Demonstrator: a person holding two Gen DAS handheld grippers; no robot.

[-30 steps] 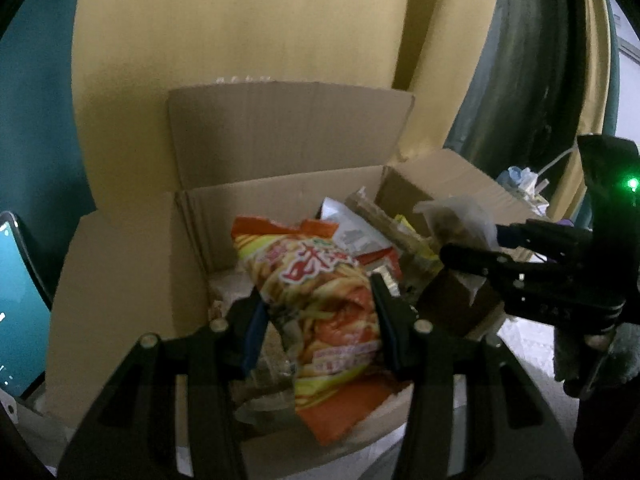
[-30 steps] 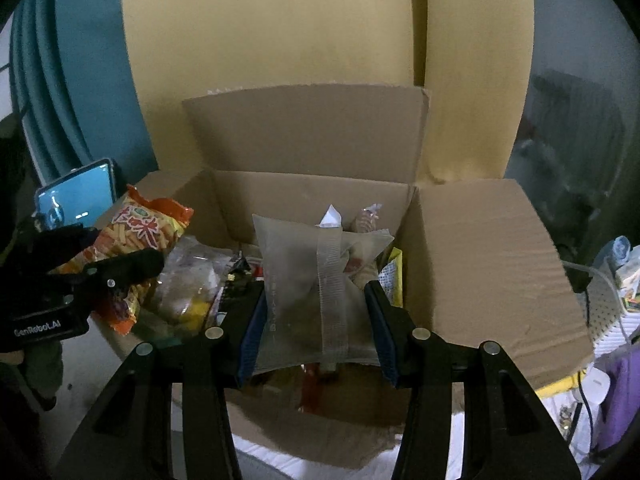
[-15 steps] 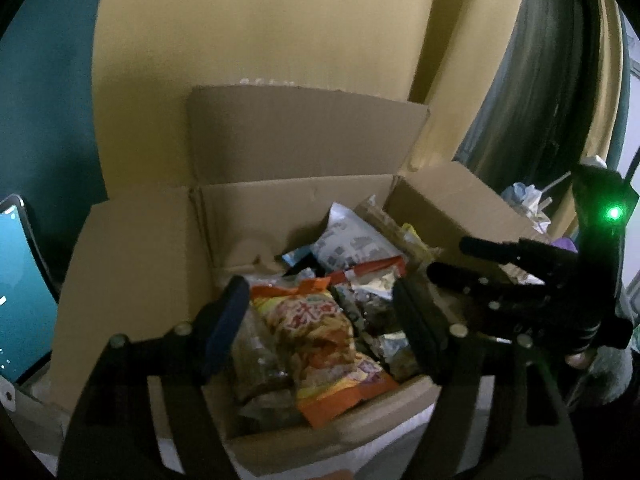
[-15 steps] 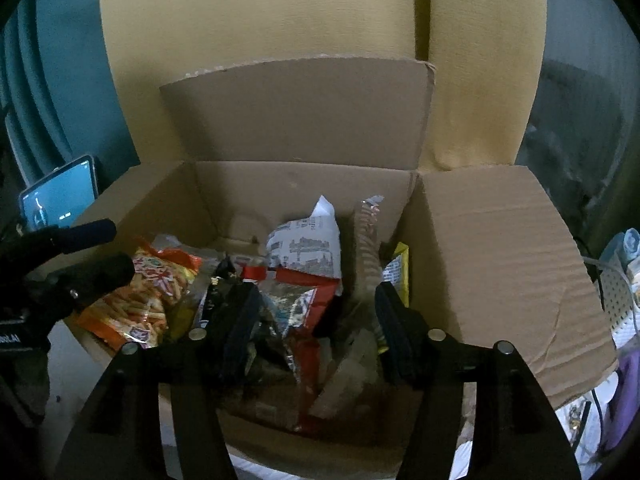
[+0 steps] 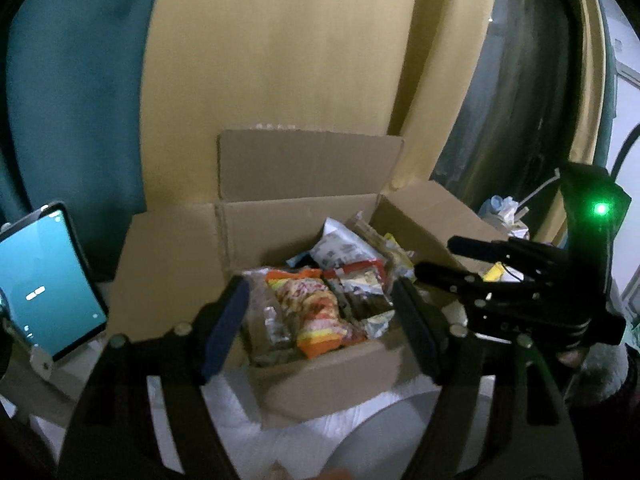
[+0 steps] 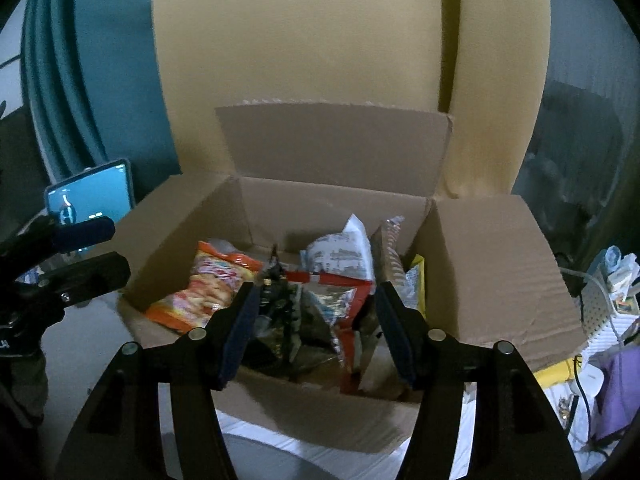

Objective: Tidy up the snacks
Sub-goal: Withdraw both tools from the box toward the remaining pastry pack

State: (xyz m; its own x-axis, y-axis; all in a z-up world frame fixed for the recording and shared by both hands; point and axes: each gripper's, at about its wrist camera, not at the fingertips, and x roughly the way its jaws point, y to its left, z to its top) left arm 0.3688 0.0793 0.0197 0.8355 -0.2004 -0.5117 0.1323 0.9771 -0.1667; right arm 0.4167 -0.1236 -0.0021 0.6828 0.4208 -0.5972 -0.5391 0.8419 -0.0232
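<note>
An open cardboard box [image 5: 332, 376] [image 6: 492, 280] holds several snack packets. An orange chip bag [image 5: 316, 312] [image 6: 208, 284] lies at its left side. A white printed packet [image 5: 344, 246] [image 6: 344, 252] leans at the back, and a red-edged packet [image 6: 340, 292] lies in the middle. My left gripper [image 5: 320, 328] is open and empty, in front of and above the box. My right gripper [image 6: 316, 320] is open and empty, also in front of the box; it shows in the left wrist view [image 5: 452, 260] at the box's right side.
A lit phone [image 5: 44, 280] [image 6: 90, 200] stands to the left of the box. A yellow panel [image 6: 300, 40] and teal curtain [image 5: 72, 80] rise behind. Clutter with cables and a purple cloth [image 6: 616, 388] lies to the right. The box stands on a white surface [image 5: 360, 436].
Both grippers opened and let their packets drop into the box: the orange chip bag from the left, a clear bag from the right. Both then pulled back from the box.
</note>
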